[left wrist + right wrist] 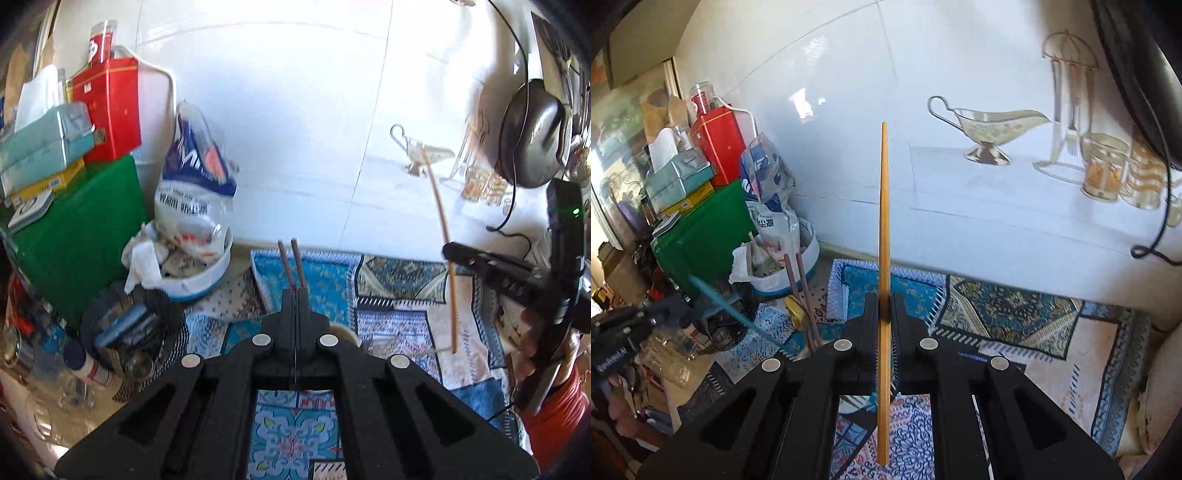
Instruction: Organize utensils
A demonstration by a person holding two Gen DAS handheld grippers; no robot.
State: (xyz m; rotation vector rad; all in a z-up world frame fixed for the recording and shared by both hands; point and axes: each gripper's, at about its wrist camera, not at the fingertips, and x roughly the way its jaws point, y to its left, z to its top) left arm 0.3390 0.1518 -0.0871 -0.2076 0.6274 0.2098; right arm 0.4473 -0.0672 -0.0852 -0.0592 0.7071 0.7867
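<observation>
My left gripper (295, 291) is shut, its jaws pressed flat together with nothing seen between them. Just beyond its tips two dark brown chopsticks (291, 262) stand up from a pale cup (345, 329) that is mostly hidden behind the fingers. My right gripper (884, 314) is shut on a light wooden chopstick (884, 221), held upright across the jaws. In the left wrist view that gripper (452, 254) and its chopstick (441, 210) hang to the right of the cup. A blurred teal stick (720, 304) slants between the left gripper (665, 314) and the brown chopsticks (801, 295); what holds it is unclear.
A green box (81, 240), red tin (110, 107), tissue box (44, 147), white bowl with a bag (207, 277) and black mesh basket (147, 332) crowd the left. A patterned cloth (399, 280) covers the surface below a white tiled wall (295, 110). Black headphones (532, 136) hang at right.
</observation>
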